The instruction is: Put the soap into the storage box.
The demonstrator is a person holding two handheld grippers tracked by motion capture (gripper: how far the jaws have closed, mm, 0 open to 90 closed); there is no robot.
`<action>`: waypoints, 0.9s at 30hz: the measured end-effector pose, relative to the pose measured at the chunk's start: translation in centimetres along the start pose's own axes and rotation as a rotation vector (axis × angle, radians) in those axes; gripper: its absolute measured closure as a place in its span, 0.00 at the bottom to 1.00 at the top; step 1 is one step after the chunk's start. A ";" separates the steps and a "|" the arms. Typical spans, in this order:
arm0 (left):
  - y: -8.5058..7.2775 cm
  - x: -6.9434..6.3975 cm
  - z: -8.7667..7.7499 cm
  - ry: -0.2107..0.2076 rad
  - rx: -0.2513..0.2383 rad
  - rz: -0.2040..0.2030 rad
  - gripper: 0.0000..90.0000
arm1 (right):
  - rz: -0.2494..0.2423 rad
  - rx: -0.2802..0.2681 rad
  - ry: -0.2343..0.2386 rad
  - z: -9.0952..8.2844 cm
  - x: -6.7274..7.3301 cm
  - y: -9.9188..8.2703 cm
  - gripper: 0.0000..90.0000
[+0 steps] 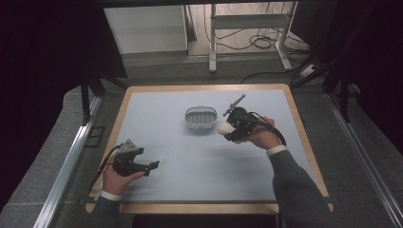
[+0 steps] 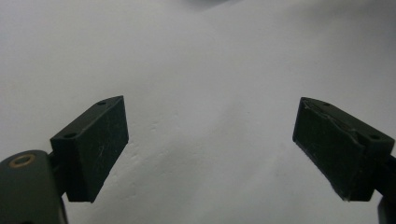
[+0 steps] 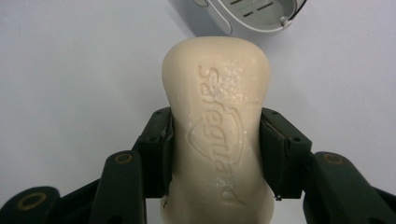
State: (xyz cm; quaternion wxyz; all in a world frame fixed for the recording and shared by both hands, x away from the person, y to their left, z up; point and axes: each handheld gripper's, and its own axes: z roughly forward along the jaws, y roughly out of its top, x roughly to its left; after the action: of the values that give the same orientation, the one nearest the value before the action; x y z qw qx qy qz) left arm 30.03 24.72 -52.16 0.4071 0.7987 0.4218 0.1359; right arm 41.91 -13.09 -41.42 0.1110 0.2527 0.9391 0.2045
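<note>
Pointing lengthwise toward soap dish (image 3: 252, 16): soap bar (image 3: 217, 135), clamped in right tongs (image 3: 215, 154).

Soap dish (image 3: 252, 16) cut off by the top edge in the right gripper view, soap bar (image 3: 217, 140) near end cut by the bottom edge, its sides hidden behind the jaws, embossed lettering partly smeared.

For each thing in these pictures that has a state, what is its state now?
Cream bar of soap: held off the table, clamped by its sides.
White slotted soap dish: empty, resting on the pale blue table mat.
Right gripper: shut on the bar, close beside the dish.
Left gripper: open, nothing between its jaws, low over the mat.
</note>
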 end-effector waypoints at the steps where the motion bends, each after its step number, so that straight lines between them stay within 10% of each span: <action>1: 0.0 0.0 0.0 0.000 0.000 0.000 0.12 | 0.001 -0.001 0.001 0.0 0.0 0.1 0.55; 27: 0.0 -0.1 0.2 -0.003 0.007 0.003 0.12 | -0.029 -0.020 0.006 0.9 -0.8 2.3 0.55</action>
State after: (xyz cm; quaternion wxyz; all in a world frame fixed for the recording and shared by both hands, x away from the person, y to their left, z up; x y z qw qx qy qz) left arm 30.08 24.49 -52.32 0.4046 0.8009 0.4206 0.1338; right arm 43.92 -11.37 -41.14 0.1136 0.2375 0.9409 0.2132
